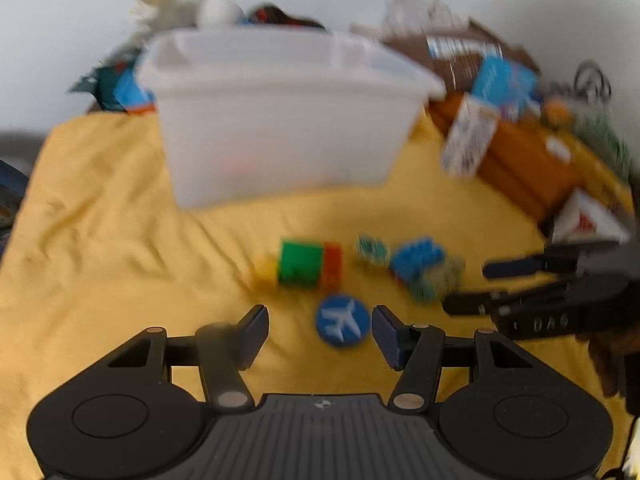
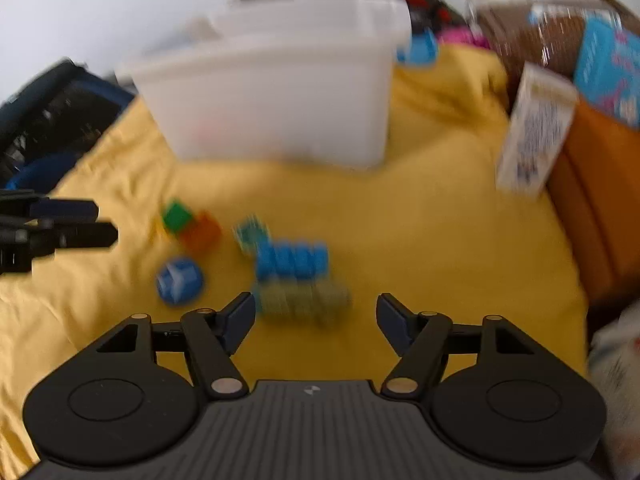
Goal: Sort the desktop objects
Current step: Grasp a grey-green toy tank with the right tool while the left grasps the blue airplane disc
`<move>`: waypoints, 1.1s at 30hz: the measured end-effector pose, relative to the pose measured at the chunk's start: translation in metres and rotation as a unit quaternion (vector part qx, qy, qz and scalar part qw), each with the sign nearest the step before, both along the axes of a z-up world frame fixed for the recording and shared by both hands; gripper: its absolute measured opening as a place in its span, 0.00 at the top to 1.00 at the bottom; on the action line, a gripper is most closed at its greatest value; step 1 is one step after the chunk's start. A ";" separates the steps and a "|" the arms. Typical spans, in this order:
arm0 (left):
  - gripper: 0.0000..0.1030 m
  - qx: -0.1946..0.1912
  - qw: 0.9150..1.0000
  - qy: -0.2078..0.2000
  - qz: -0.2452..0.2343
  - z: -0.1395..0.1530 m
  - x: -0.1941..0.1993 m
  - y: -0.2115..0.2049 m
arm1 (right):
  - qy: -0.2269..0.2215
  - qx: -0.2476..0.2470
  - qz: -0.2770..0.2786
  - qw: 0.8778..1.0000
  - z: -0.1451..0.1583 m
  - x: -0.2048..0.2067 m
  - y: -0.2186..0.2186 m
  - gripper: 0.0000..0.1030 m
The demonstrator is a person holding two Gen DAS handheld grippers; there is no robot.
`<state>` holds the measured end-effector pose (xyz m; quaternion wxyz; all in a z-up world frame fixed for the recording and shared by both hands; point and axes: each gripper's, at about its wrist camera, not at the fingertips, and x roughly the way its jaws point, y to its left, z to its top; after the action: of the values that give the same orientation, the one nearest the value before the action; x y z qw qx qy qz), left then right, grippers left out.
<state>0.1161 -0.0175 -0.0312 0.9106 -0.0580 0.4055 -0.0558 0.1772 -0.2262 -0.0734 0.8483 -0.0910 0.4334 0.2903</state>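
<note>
Both views are blurred. A translucent white bin point(image 1: 280, 120) stands on the yellow cloth point(image 1: 100, 220); it also shows in the right wrist view point(image 2: 276, 96). In front of it lie a green and orange block cluster point(image 1: 308, 264), a blue and olive brick stack point(image 1: 424, 268) and a round blue airplane badge point(image 1: 342, 320). My left gripper point(image 1: 320, 332) is open, with the badge between its fingertips. My right gripper point(image 2: 316, 316) is open, just short of the blue and olive brick stack point(image 2: 296, 276). The badge point(image 2: 179, 280) and green and orange blocks point(image 2: 192, 224) lie to its left.
Boxes and packets point(image 1: 500, 120) pile up at the right, with an orange box point(image 2: 600, 184) near the right gripper. Clutter sits behind the bin. A dark bag point(image 2: 48, 120) lies at the left. Each gripper shows in the other's view at the edge point(image 1: 540, 292) point(image 2: 52, 228).
</note>
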 end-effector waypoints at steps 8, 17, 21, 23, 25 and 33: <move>0.41 0.022 0.999 0.010 -0.027 -0.019 0.018 -0.017 | -0.014 -0.002 0.014 1.000 -0.009 0.004 0.021 0.28; 0.60 0.028 0.999 0.000 -0.034 -0.015 0.009 -0.014 | -0.003 0.003 0.024 1.000 -0.010 0.005 0.013 0.35; 0.60 -0.005 1.000 -0.025 -0.006 0.014 -0.002 0.008 | -0.004 0.034 -0.002 0.999 0.002 -0.004 -0.010 0.34; 0.60 -0.024 0.999 -0.038 0.017 0.035 -0.004 0.022 | -0.009 0.055 -0.012 0.998 0.014 -0.005 -0.020 0.34; 0.59 -0.037 0.997 -0.059 0.030 0.057 -0.003 0.035 | -0.018 0.079 -0.017 0.997 0.030 -0.004 -0.025 0.34; 0.59 -0.031 0.993 -0.103 0.046 0.133 0.041 0.062 | -0.076 0.154 -0.012 0.985 0.113 0.036 -0.011 0.34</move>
<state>0.1568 0.0447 0.1017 0.9468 -0.0984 0.3048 -0.0323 0.2134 -0.2375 0.0395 0.8861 0.0245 0.3187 0.3355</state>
